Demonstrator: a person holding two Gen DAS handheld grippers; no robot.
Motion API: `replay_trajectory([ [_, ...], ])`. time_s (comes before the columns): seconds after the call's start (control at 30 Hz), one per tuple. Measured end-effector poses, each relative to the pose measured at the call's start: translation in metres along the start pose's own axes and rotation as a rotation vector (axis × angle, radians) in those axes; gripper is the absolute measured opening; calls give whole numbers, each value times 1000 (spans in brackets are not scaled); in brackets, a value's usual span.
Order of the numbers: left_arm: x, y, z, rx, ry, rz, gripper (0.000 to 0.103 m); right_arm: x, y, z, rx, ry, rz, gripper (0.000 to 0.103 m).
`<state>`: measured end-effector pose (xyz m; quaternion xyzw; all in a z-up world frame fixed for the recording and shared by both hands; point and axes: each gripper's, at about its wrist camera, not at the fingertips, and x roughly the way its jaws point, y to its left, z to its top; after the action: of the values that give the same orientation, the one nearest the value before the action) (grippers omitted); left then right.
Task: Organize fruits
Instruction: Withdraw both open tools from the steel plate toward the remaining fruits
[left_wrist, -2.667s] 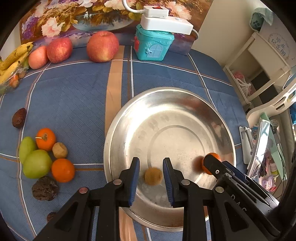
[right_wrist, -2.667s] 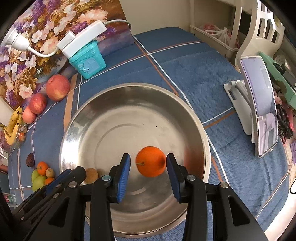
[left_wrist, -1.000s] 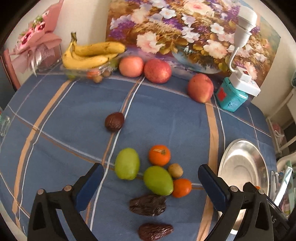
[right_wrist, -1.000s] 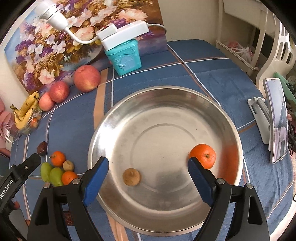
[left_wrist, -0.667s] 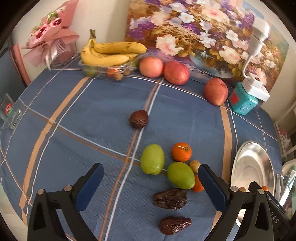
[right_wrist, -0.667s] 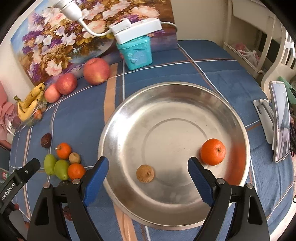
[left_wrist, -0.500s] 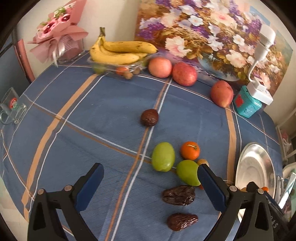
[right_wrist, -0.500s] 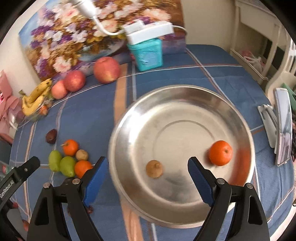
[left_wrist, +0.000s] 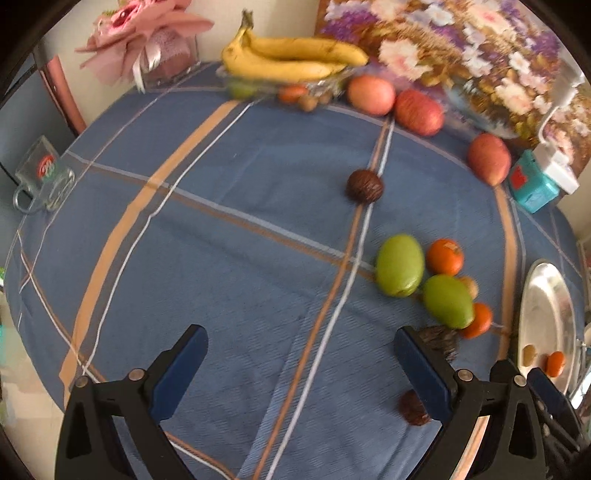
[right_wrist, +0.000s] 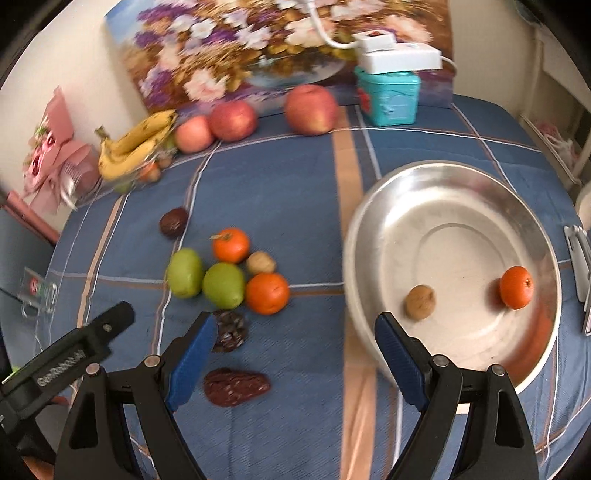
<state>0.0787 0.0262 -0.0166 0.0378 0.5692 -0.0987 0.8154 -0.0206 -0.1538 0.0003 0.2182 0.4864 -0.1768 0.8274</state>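
Blue plaid cloth (left_wrist: 236, 280) covers the counter, floral painting (right_wrist: 258, 48) at the far wall.

Left claw (left_wrist: 300, 369): jaws spread wide, empty, bare cloth between them. Right claw (right_wrist: 291, 354): also wide open, nothing held, hanging over cloth beside the steel bowl (right_wrist: 480, 177).

Nearest the right claw: two dark wrinkled dates (right_wrist: 236, 386), one just at its left pad. Beyond them a tight cluster: two green fruits (right_wrist: 223, 285), two tangerines (right_wrist: 267, 293), one small brown fruit (right_wrist: 260, 263). One dark round fruit (right_wrist: 173, 221) sits apart, farther back.

In the bowl: one tangerine (right_wrist: 516, 287) and one brown fruit (right_wrist: 420, 301), well apart.

Far edge: three apples (right_wrist: 311, 109), bananas (right_wrist: 136, 146) on a clear tray, teal box (right_wrist: 388, 96). Glass mug (left_wrist: 42, 175) at the left edge.
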Motion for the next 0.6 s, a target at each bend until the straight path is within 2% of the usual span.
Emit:
replay_trajectory([
  [0.23,24,16,-7,-25,88,36,101,24,16,-14,-34,113,4,88],
  [0.37,31,21,-11,-36,117,53,96,34,25,-21,-60,158,5,88],
  [0.6,28,25,-14,-40,108,47,93,48,36,-30,-92,214,1,87],
])
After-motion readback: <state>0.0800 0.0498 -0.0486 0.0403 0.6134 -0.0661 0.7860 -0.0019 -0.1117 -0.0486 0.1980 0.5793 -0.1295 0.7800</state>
